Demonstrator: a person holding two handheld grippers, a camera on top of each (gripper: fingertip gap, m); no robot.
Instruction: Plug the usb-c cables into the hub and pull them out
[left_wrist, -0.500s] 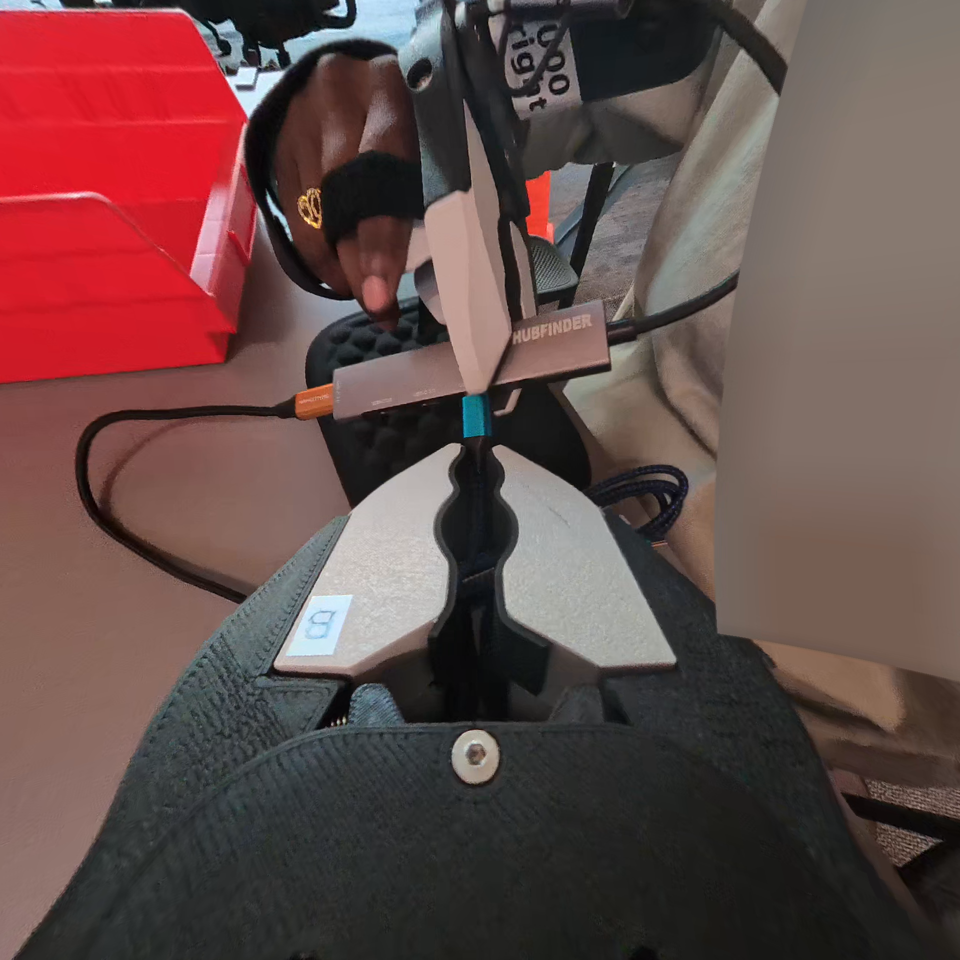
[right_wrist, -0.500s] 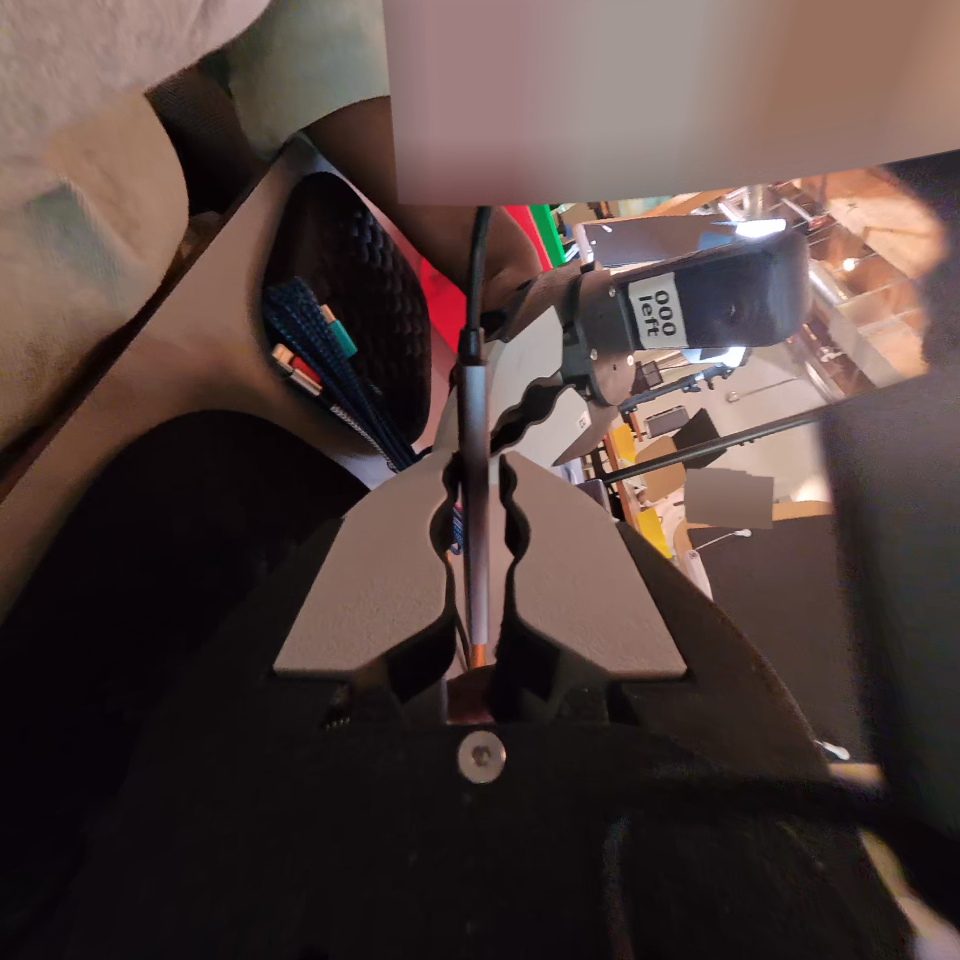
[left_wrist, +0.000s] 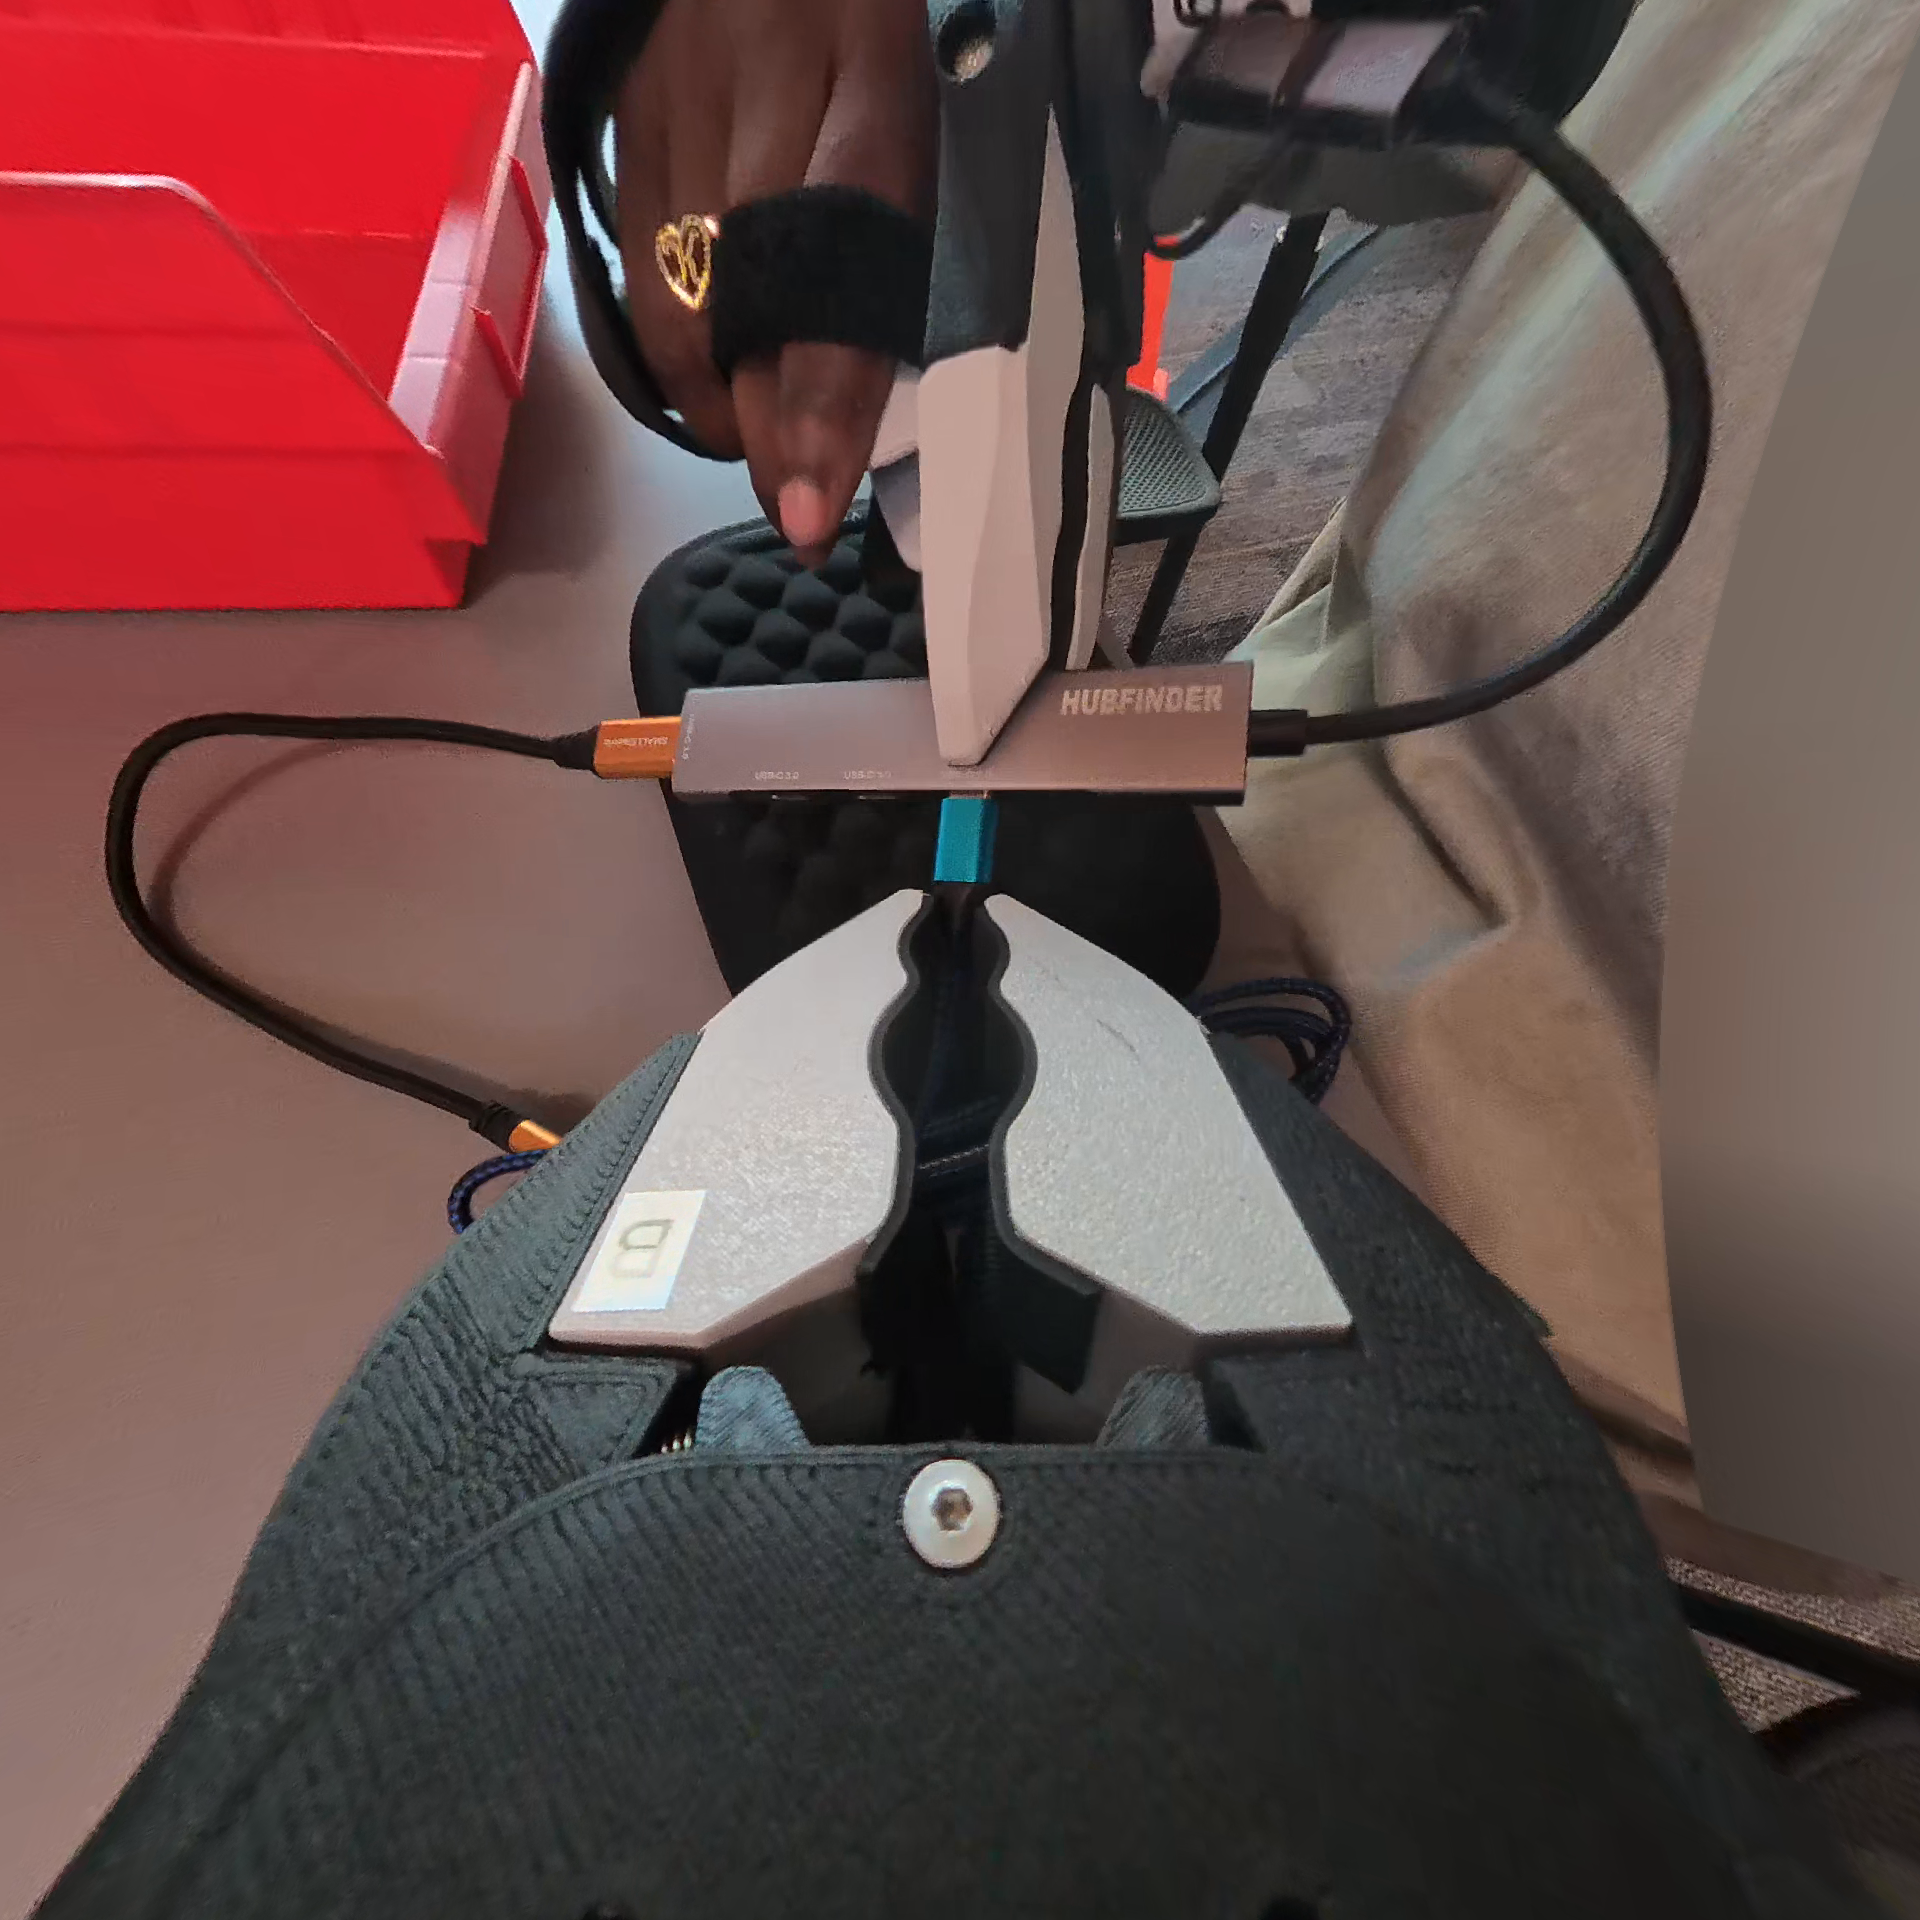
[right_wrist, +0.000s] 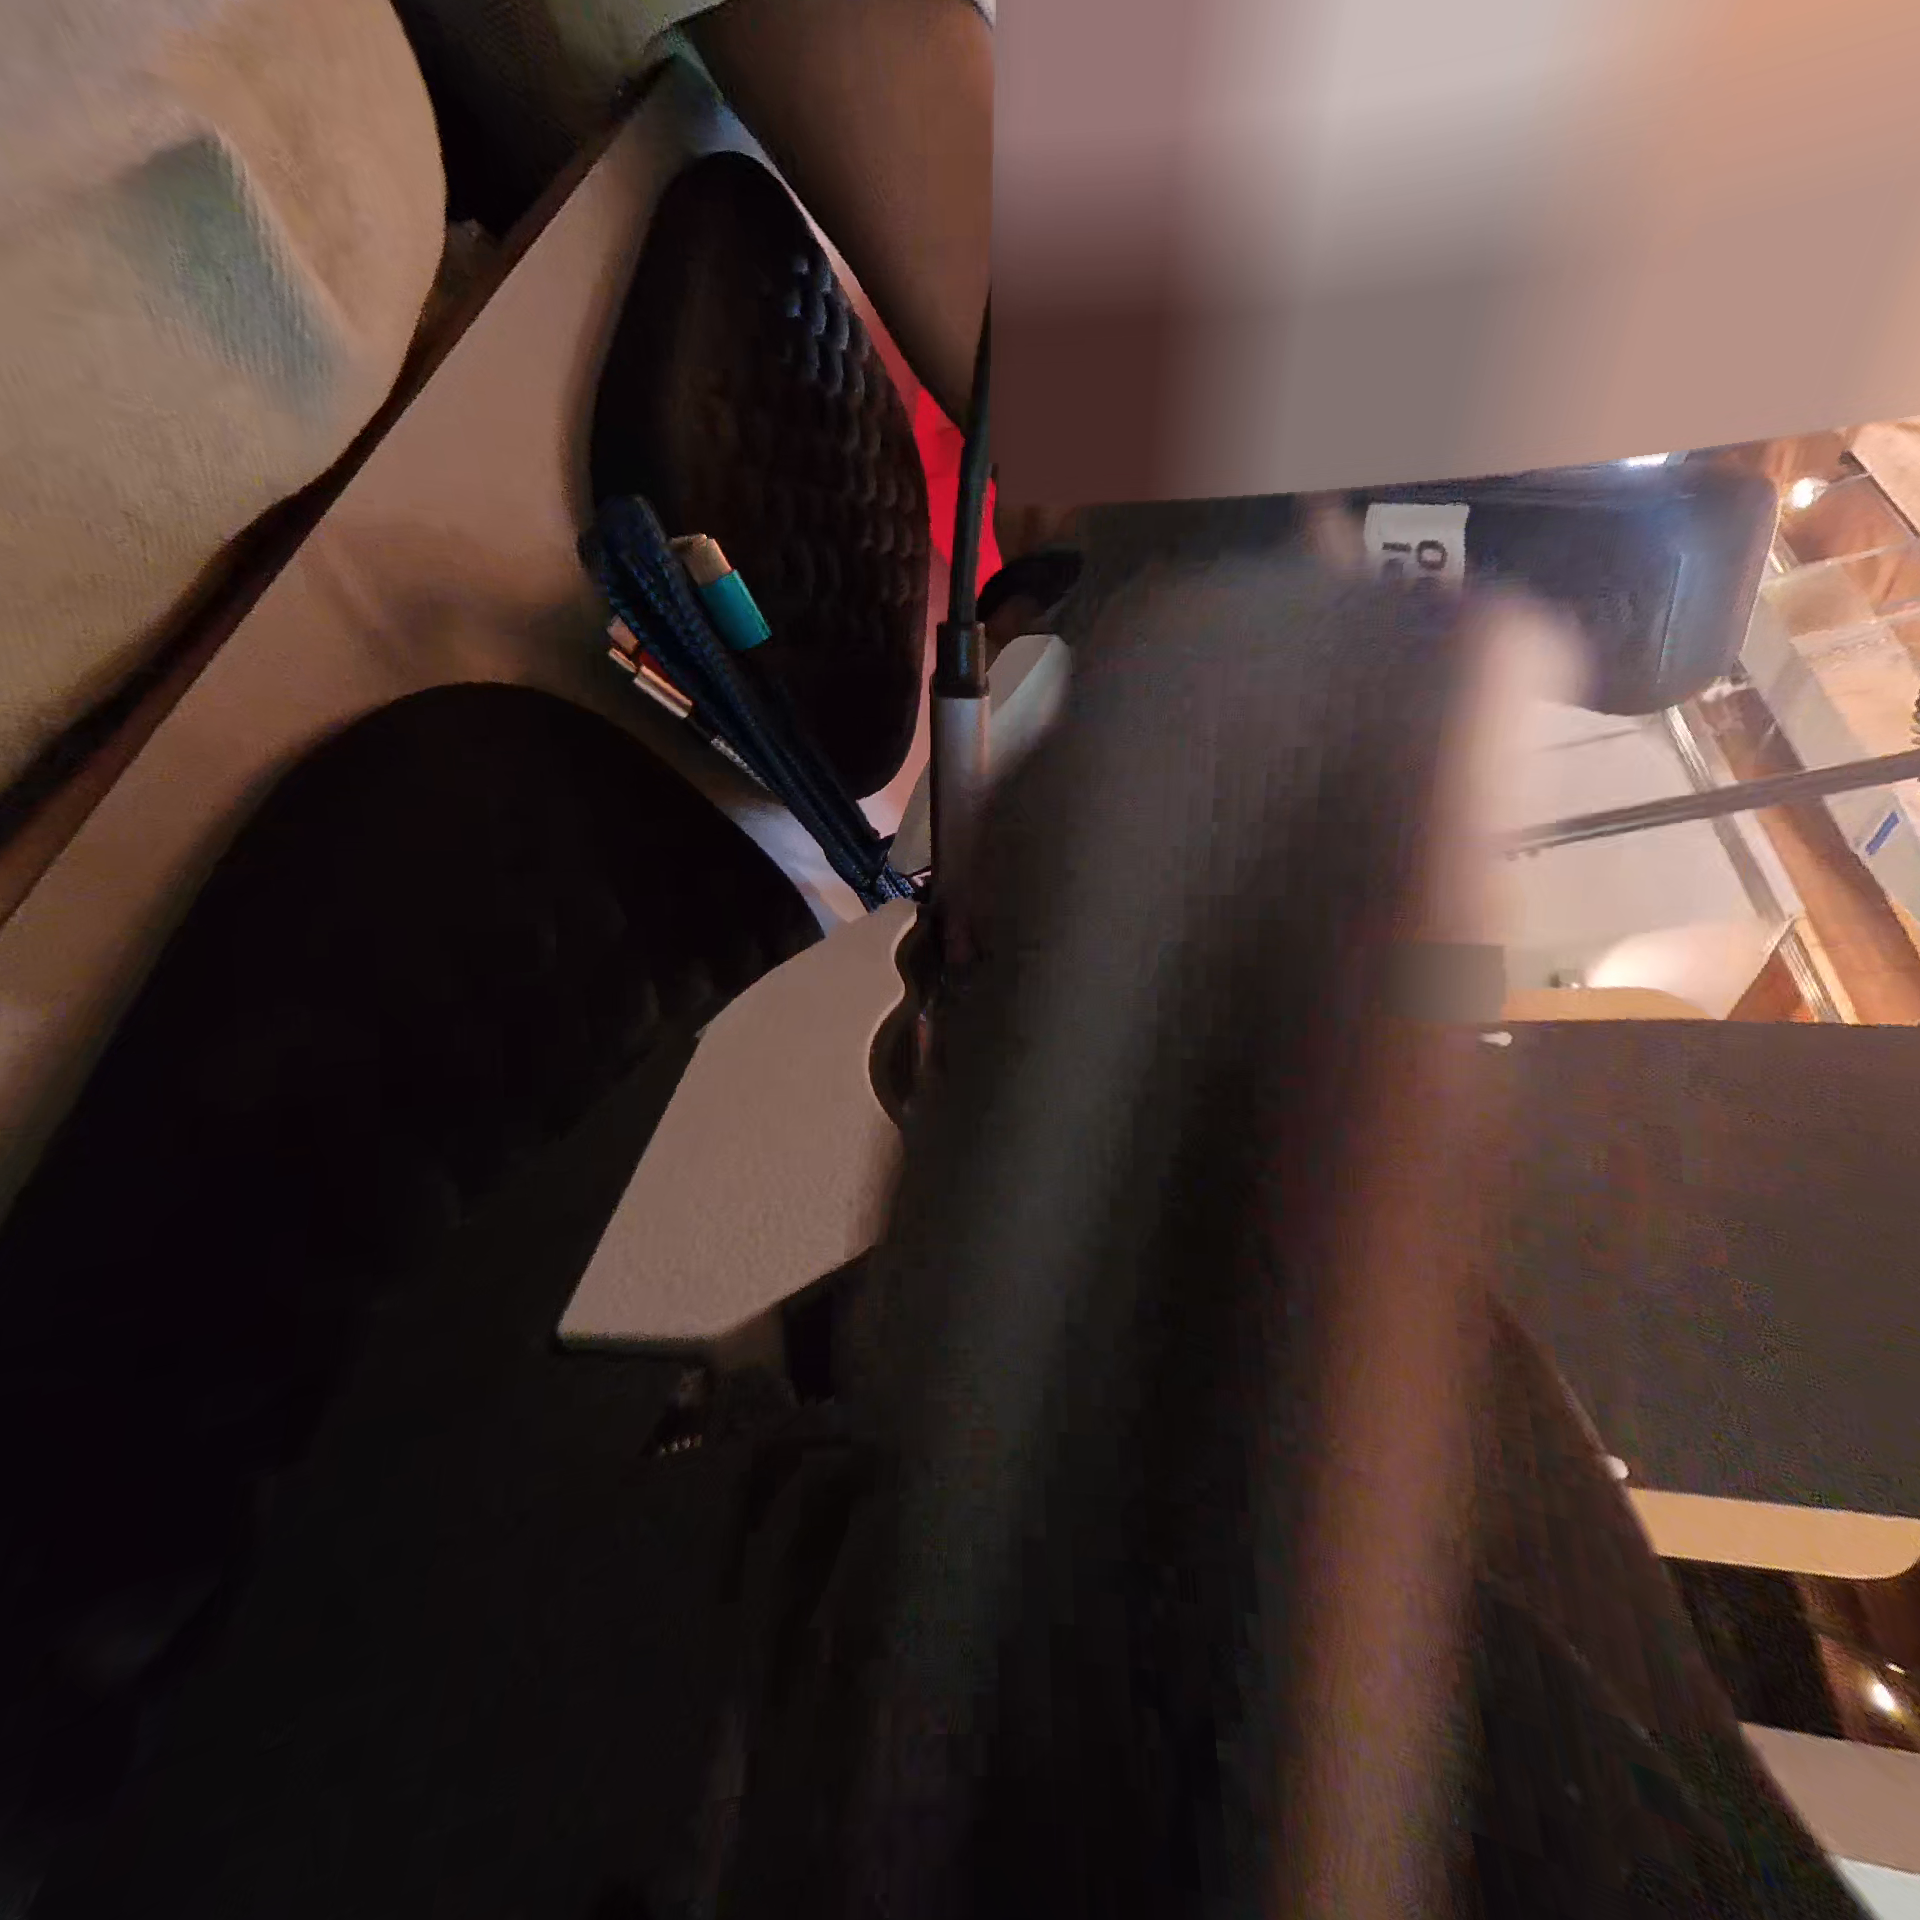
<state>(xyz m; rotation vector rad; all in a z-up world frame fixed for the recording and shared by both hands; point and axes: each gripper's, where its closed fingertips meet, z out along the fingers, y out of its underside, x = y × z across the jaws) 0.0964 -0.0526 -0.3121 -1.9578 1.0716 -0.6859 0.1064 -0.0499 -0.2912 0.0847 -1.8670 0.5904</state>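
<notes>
In the left wrist view a grey hub (left_wrist: 831, 743) hangs level above the table. My right gripper (left_wrist: 977, 727) comes down from above and is shut on its middle. My left gripper (left_wrist: 956, 904) is shut on a blue braided cable just behind its teal plug (left_wrist: 966, 847). The tip of that plug meets a port on the hub's near side. An orange plug (left_wrist: 634, 748) on a black cable sits in the hub's left end. In the right wrist view the hub (right_wrist: 956, 727) shows edge-on in my right gripper (right_wrist: 935, 925). Motion blur hides the right half of that view.
Red bins (left_wrist: 239, 343) stand at the far left. A black padded rest (left_wrist: 790, 613) lies under the hub. Spare braided cables (right_wrist: 675, 644), one with a teal plug (right_wrist: 727, 603), lie beside it near the table edge. A person's hand (left_wrist: 769, 312) and light clothing (left_wrist: 1507, 831) are close by. The grippers are tip to tip, or close to it.
The hub has turned from tilted to level and sits slightly closer. The right wrist view has shifted and smeared with motion. Both grippers keep their holds.
</notes>
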